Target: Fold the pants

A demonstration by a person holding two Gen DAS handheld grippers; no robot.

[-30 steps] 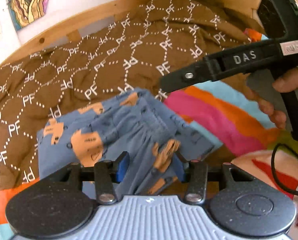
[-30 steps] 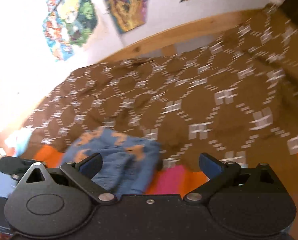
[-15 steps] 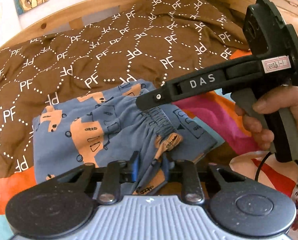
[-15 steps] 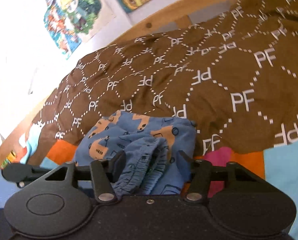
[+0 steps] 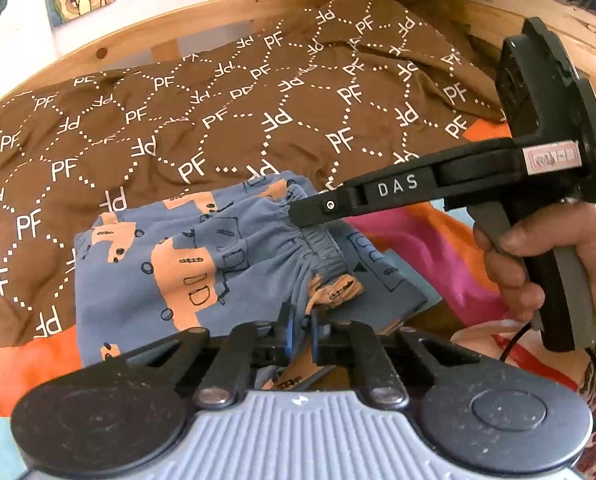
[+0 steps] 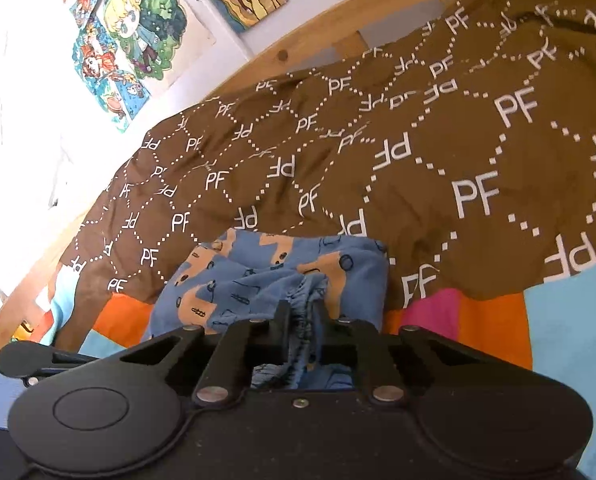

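Left tongs (image 5: pixel 300 334): nearest to me; blue pads drawn narrow, pinching a gathered bunch of the pants (image 5: pixel 185 264) at the near end of the waistband (image 5: pixel 318 248).
Right tongs (image 6: pixel 302 322): arms drawn in close, clamped on the puckered elastic edge of the same garment; seen from my left tongs, their tip (image 5: pixel 298 216) bites the far end of the waistband, beyond and to the right of my left pads.
Right hand (image 5: pixel 546 264): wrapped around the handle, off to the right of the left tongs, trigger squeezed as far as I can judge.
Pants, position: a blue garment with orange print, lying partly doubled over just ahead of both tongs; the body spreads leftward from the left tongs, the waistband is stretched between my two grips.
Patchwork cover (image 5: pixel 410 248): pink, orange and pale blue panels under and beside the pants, to the right of the left tongs.
Brown blanket (image 5: pixel 201 128): printed "PF", beyond the pants, running to the wooden bed frame (image 5: pixel 145 36).
Step in hand: both grips taken on the waistband; I judge the fold itself not yet made.
Next move: lift both ends together, level and taut, and carry them over the body of the pants so the edges meet; uneven height would skew the fold.
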